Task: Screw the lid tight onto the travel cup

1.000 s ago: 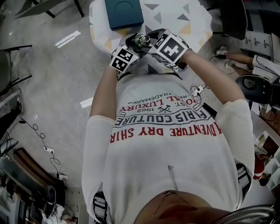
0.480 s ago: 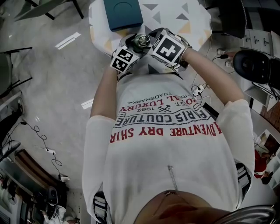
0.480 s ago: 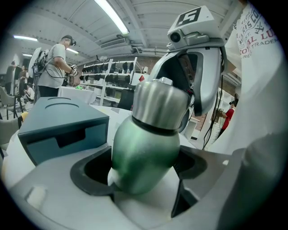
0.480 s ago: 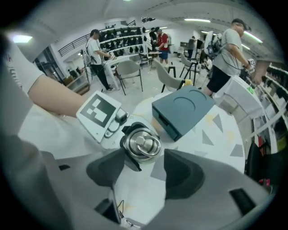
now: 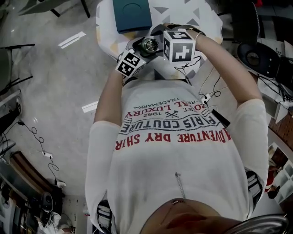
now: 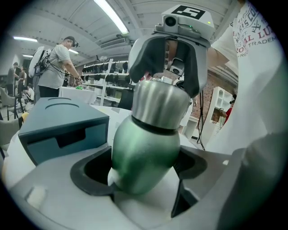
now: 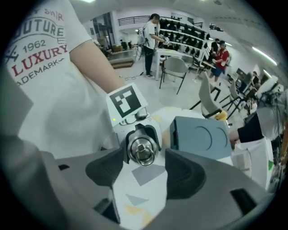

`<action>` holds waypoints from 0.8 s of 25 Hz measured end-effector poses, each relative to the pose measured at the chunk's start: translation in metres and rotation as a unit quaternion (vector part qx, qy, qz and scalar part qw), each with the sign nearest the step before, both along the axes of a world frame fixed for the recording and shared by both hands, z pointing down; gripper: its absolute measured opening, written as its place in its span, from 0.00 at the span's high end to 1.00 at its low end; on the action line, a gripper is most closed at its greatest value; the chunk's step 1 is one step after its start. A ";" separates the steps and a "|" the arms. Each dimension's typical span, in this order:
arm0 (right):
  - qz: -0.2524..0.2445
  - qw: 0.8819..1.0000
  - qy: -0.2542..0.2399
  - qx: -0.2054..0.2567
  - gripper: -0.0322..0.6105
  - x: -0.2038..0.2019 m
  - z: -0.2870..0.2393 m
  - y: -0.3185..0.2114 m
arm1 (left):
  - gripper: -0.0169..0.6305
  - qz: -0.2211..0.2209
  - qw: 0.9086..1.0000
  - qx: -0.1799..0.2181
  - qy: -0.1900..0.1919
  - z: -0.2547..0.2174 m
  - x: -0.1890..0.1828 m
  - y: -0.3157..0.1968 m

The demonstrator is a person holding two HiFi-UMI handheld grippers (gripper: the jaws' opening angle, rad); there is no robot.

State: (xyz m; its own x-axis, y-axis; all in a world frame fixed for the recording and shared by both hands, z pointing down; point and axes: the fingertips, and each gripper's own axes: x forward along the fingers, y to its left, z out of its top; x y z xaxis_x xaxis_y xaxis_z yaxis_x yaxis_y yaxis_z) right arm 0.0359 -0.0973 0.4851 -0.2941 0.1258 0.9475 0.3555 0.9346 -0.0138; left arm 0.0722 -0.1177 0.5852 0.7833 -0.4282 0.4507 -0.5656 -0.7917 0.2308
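Currently, travel cup [image 6: 146,157]: green steel, likely rigid, weighty, slippery; upper centre of head view, over the worktop [image 7: 139,197], body clenched in left gripper [image 6: 141,175] jaws; right gripper [image 7: 144,173] jaws, just opening, straddle lid [image 7: 143,150] loosely; regrip its sidewall.

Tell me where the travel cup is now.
Top centre of the head view, the travel cup sits clamped in the left gripper, over the near edge of the table, beside the teal box.

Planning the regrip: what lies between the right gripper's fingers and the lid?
Nothing. The right gripper view shows the lid just beyond the right gripper's fingers, which have just been opening; only tablecloth shows between them.
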 end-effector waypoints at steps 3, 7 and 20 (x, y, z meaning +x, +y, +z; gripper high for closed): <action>-0.048 0.999 0.006 -0.004 0.52 -0.003 0.009 0.003 | 0.33 0.002 1.000 -0.004 -0.005 0.002 0.000 0.002; -0.092 0.996 0.014 -0.007 0.56 -0.002 0.024 0.003 | 0.33 0.005 1.000 -0.002 -0.004 0.003 0.000 0.002; 0.033 0.999 0.007 -0.028 0.58 -0.004 0.017 0.004 | 0.33 0.005 1.000 -0.003 -0.012 0.003 -0.002 0.003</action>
State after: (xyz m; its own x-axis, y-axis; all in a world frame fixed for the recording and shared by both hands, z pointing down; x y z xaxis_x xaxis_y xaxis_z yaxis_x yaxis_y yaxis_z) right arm 0.0315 -0.0936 0.5021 -0.2894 0.1603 0.9437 0.2924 0.9536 -0.0723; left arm 0.0703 -0.1150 0.5881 0.7769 -0.4176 0.4713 -0.5629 -0.7960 0.2226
